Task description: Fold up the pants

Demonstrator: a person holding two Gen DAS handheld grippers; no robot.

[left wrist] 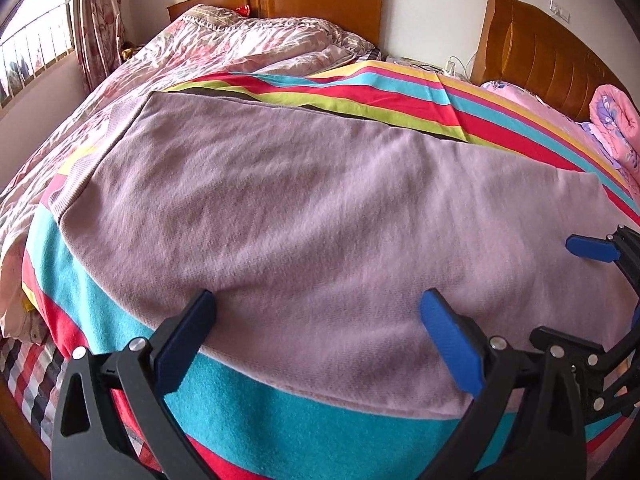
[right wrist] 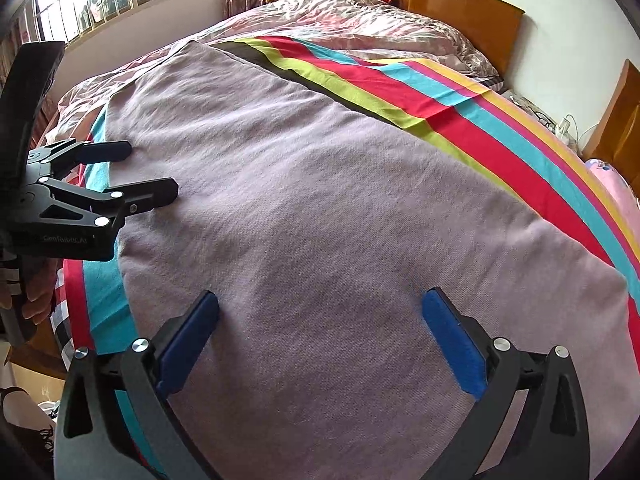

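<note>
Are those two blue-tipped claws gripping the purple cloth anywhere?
No. The left gripper and right gripper are open above the mauve knit pants, holding nothing.

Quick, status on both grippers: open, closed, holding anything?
Left gripper: open, empty, over the near edge of the pants.
Right gripper: open, empty, over the pants.

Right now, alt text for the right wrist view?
Mauve pants lie flat on a striped blanket on a bed, filling most of the view. The right gripper hovers over them, jaws open and empty. The left gripper, also open, is at the pants' left edge.
</note>
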